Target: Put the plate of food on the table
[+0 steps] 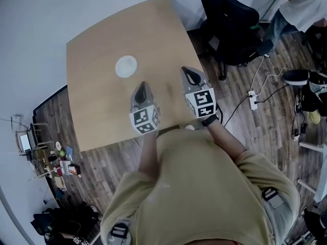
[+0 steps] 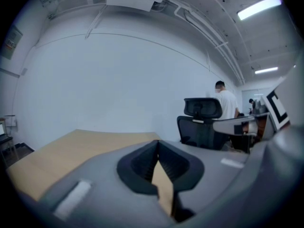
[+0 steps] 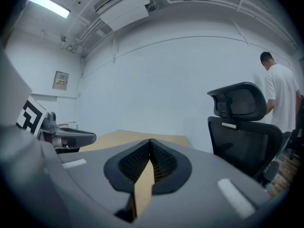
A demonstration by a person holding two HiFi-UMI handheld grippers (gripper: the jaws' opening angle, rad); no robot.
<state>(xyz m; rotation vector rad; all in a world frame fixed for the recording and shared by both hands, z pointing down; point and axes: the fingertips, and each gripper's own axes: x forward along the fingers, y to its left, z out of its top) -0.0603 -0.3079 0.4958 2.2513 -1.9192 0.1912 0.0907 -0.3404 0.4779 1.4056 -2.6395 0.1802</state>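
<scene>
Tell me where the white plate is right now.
In the head view, the white plate sits on the wooden table, left of the table's middle. It lies just ahead and slightly left of the left tool, apart from it.

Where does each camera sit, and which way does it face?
Head view: on the person's head, steeply down at wooden table, white plate, left gripper, right gripper; tan-shirted torso shows.
Left gripper view: on that gripper, along shut jaws toward black office chair; right gripper at right.
Right gripper view: likewise; left gripper at left.
Shared: both gripper views show the chair and a white-shirted person.
</scene>
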